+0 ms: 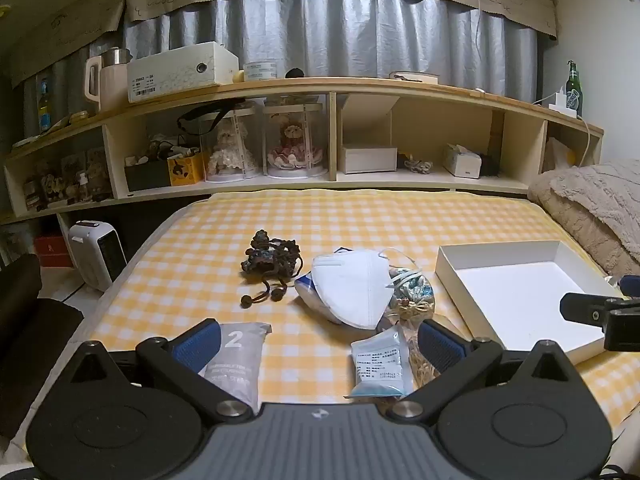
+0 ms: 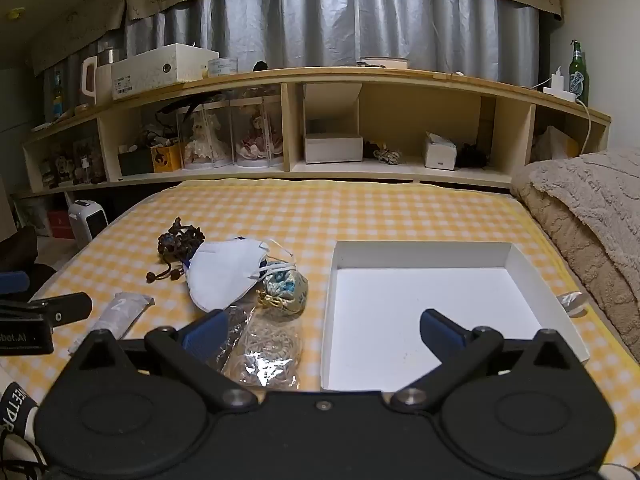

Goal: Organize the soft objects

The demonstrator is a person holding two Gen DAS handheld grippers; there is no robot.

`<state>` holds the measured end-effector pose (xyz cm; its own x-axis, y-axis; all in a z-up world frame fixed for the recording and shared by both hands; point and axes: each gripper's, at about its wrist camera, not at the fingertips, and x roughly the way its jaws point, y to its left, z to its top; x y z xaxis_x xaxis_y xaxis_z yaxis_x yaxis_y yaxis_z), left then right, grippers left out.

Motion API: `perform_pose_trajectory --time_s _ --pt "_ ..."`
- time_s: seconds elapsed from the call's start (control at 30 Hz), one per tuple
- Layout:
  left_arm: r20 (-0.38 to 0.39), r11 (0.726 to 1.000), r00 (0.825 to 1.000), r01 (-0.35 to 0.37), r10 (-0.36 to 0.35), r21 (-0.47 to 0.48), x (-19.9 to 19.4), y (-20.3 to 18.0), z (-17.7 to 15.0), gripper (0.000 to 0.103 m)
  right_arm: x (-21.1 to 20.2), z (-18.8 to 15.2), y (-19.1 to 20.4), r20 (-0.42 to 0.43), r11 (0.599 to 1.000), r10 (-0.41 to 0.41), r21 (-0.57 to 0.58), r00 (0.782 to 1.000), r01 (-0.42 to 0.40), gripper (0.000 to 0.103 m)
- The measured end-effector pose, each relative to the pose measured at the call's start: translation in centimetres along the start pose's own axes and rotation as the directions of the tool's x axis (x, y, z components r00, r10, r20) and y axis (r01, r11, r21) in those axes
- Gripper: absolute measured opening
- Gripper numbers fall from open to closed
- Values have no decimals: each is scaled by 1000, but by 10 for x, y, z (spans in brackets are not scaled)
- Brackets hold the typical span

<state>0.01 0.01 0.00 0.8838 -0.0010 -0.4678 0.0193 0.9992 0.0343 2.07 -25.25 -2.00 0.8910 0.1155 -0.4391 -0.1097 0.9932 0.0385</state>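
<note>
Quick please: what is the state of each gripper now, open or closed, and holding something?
Left gripper: open, holding nothing, above the packets on the yellow checked cloth.
Right gripper: open, holding nothing, at the near edge of the white box.

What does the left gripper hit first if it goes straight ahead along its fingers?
Likely the white face mask. The left gripper is open, with bare checked sheet between its fingers, and the mask lies next in line. Height above the bed is unclear, so it might pass over.
</note>
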Motion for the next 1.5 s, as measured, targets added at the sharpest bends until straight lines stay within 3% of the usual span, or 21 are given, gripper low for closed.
perform_pose_trajectory --time_s 1.5 --pt "-1 1000 1000 1 -1 -1 0 0 0 103 -1 0 -3 -2 1000 8 14 1000 -8 103"
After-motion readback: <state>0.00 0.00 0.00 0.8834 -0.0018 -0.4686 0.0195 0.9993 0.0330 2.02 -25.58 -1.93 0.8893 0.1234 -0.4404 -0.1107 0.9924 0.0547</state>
